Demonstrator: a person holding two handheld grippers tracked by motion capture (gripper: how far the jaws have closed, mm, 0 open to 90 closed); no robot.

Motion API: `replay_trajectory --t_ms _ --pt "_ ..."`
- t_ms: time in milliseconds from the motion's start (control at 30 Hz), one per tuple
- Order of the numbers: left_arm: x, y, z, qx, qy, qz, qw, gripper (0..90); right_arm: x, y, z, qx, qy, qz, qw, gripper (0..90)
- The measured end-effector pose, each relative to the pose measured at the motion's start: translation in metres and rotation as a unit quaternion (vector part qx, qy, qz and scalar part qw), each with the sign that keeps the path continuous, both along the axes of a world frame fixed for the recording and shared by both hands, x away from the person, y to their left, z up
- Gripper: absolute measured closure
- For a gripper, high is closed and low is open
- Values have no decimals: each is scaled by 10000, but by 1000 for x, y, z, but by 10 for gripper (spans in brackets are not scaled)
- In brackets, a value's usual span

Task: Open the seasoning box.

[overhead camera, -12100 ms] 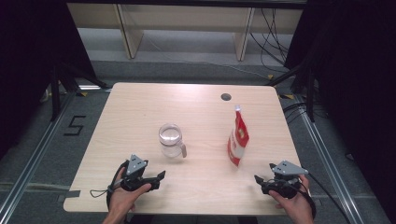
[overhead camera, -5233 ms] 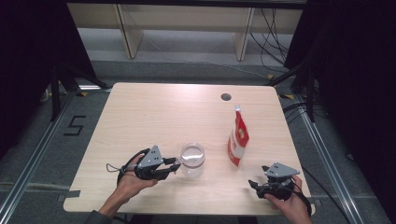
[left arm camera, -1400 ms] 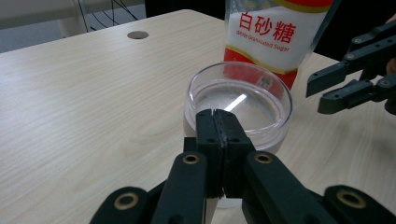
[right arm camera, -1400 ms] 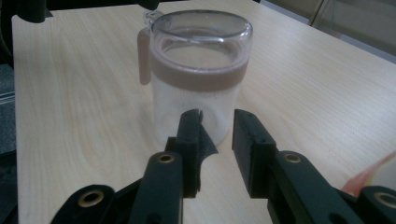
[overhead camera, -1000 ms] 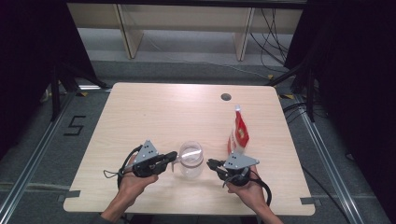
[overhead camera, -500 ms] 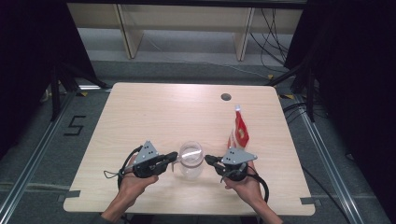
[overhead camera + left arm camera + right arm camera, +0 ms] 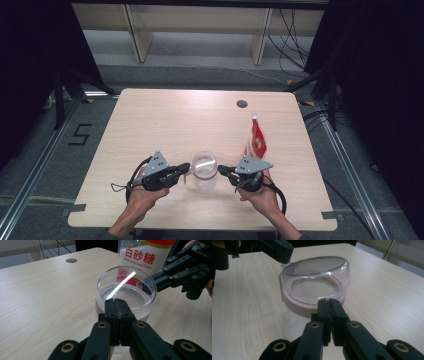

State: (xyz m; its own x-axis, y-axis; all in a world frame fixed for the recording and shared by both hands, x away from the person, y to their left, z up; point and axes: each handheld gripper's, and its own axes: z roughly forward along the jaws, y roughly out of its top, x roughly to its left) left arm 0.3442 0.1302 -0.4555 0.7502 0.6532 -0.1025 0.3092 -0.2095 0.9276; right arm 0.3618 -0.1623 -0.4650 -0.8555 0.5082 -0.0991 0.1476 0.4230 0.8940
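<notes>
Since twelve seconds back, jar (image 7: 204, 171) sits between left gripper (image 7: 186, 168) and right gripper (image 7: 221, 170) — both pressed together, lid still on; sugar bag (image 7: 257, 141) beyond, unopened.

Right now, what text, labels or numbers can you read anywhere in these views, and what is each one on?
"白砂糖": large red characters on the sugar bag, left gripper view.
"White Granulated Sugar": small red line under them; blurred, so a likely reading only.
"5": black mark on the floor left of the table, high view.
Print on the bag in the high view: too small to read.
</notes>
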Motion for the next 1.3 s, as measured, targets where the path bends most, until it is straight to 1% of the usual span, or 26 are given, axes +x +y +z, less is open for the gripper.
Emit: replay_trajectory --t_ms 67,100,133,167,233,267,300,333,367,400,433,533,567,667,700,733,767,833,900,967,1033,1100,1133,1167,1233,1300 --pt "0 0 0 -21 4 -27 10000 857 -1 1 1 67 51 10 10000 881" --pt "1 1 0 -132 151 -33 9998 832 -1 2 2 62 21 16 10000 881" --pt "2 1 0 -206 175 -42 9996 789 -2 3 2 61 44 51 10000 880" --pt "2 2 0 -304 234 30 9993 738 -2 4 2 101 -39 -3 9999 877" --pt "4 4 1 -378 188 -10 9991 657 -4 4 4 118 15 -36 9999 876" --pt "3 6 2 -427 199 58 9989 657 -4 4 4 118 15 -36 9999 876" --pt "2 9 4 -501 241 118 9984 551 -5 5 7 130 -113 8 9999 876" --pt "2 12 5 -369 211 96 9991 499 -6 6 8 160 -136 3 9998 876" --pt "1 12 4 -304 259 172 9991 438 -7 7 9 180 -126 -6 9998 875" --pt "-1 12 4 -164 253 202 9993 389 -7 8 10 199 -152 -25 9997 870" --pt "-1 13 2 -6 191 126 9997 362 -8 9 11 197 -136 -6 9997 865" --pt "-8 12 -6 264 370 127 9989 289 -10 11 14 175 -203 72 9996 863" --pt "-10 12 -8 360 377 52 9986 269 -12 12 15 234 -220 -10 9995 863" --pt "-14 13 -9 446 411 23 9982 257 -12 13 17 227 -238 98 9994 859" --pt "-16 13 -9 422 423 30 9982 233 -13 14 19 238 -457 101 9986 857" --pt "-18 15 -8 443 419 10 9981 226 -15 16 20 311 -335 69 9989 857" --pt "-23 18 -8 408 413 38 9983 214 -16 17 21 342 -392 46 9986 857" --pt "-24 20 -9 418 397 22 9983 204 -17 20 22 337 -392 94 9986 855" --pt "-30 23 -19 530 467 92 9975 199 -17 22 24 312 -414 114 9986 854" --pt "-31 25 -23 578 499 89 9970 193 -19 25 25 326 -403 146 9985 853" --pt "-31 25 -29 506 604 120 9968 190 -19 27 26 303 -427 179 9985 852" --pt "-31 27 -31 541 649 146 9963 185 -21 29 26 357 -411 236 9982 851" --pt "-31 27 -32 498 643 157 9966 180 -22 31 26 345 -449 162 9983 850" --pt "-33 26 -31 425 674 230 9966 159 -22 33 27 361 -472 219 9980 848" --pt "-35 30 -30 361 572 234 9974 152 -23 34 28 341 -454 272 9980 846" --pt "-38 31 -31 368 631 311 9968 152 -23 36 29 400 -480 259 9977 845"
